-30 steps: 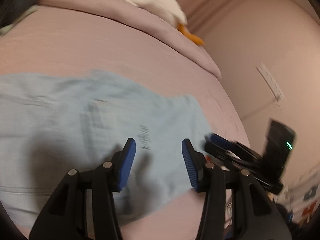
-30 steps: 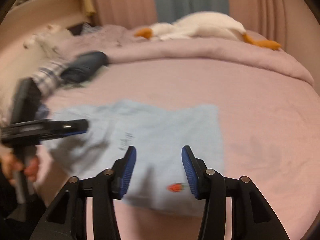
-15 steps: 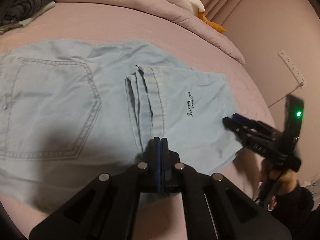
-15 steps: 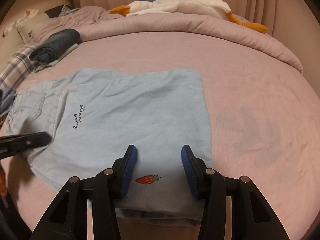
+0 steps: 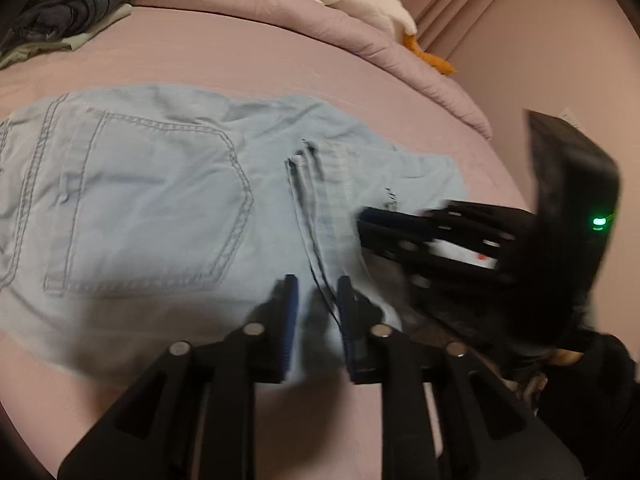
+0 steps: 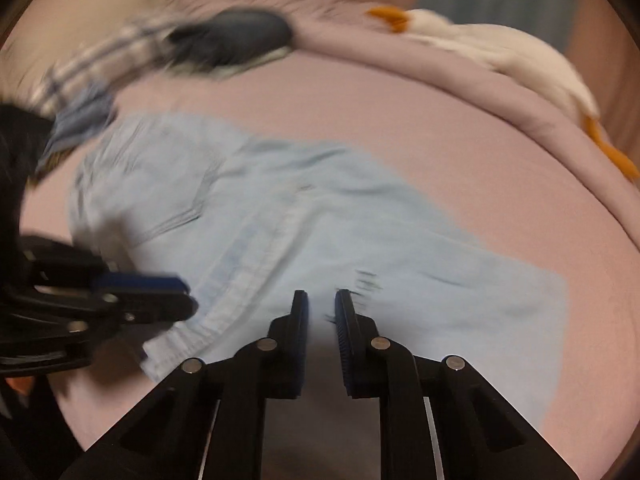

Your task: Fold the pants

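1 pair pants point(image 5: 168, 200), pale blue denim w/ stitched back pocket, lies flat mid-bed, folded hem edge at centre. Soft cloth, few creases.

Left gripper point(image 5: 314, 312) at 6 o'clock in its own view: black frame, blue ribbed pads, jaws narrow, the folded edge between them; can't tell if they touch it. Right gripper point(image 6: 322, 316) jaws also narrow, over the cloth; contact unclear, frame blurred.

Surface: mauve bed sheet point(image 5: 248, 60), smooth; rolled quilt point(image 5: 320, 20) at 12. Pink wall point(image 5: 540, 60) at 2. 1 white plush goose point(image 6: 500, 48), orange feet. 1 dark folded clothes pile point(image 5: 68, 8) at 10.
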Demonstrator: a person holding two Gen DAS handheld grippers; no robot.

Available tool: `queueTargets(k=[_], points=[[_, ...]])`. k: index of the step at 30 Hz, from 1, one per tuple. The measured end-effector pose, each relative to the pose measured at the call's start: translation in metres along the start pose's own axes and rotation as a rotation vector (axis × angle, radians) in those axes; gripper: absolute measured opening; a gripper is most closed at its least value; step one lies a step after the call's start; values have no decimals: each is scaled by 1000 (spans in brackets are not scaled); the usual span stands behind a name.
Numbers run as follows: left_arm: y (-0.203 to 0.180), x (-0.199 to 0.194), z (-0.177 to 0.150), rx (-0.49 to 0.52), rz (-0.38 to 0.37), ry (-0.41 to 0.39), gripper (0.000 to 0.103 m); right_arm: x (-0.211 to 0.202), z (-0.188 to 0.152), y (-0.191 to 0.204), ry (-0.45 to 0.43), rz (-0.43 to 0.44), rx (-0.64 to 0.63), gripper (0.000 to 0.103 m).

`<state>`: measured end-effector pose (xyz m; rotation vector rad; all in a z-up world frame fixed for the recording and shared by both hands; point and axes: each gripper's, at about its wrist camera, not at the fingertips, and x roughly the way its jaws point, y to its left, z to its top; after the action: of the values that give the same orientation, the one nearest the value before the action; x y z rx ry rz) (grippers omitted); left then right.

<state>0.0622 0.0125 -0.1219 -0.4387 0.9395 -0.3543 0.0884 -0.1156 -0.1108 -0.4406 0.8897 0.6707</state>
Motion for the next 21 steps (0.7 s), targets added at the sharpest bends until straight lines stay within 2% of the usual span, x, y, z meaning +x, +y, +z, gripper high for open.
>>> queueTargets(k=[1, 2, 4, 6, 8, 10, 13, 15, 18, 21], points=[[0, -4, -2, 2, -38, 4, 26, 5, 4, 9, 2, 20, -40, 15], [0, -8, -4, 7, -64, 7, 27, 7, 7, 17, -4, 31, -65, 8], [-10, -9, -5, 28, -120, 10, 26, 11, 16, 25, -7, 42, -88, 7], [-22, -4, -2, 65, -143, 15, 26, 14, 22, 22, -2, 62, -72, 7], [-28, -1, 1, 79, -175, 18, 26, 17, 28, 9, 16, 127, -19, 7], [-35, -1, 4, 115, -178, 13, 26, 23, 30, 1, 71, 195, 40, 7], [-43, 7, 8, 135, -174, 28, 26, 17, 36, -9, 79, 177, 62, 7], [-47, 5, 11, 164, -153, 19, 27, 19, 37, -8, 101, 198, 54, 7], [-45, -2, 9, 187, -133, 11, 28, 30, 40, 7, 146, 194, -23, 7], [-35, -11, 8, 146, -180, 5, 28, 33, 46, 9, 161, 231, -24, 7]])
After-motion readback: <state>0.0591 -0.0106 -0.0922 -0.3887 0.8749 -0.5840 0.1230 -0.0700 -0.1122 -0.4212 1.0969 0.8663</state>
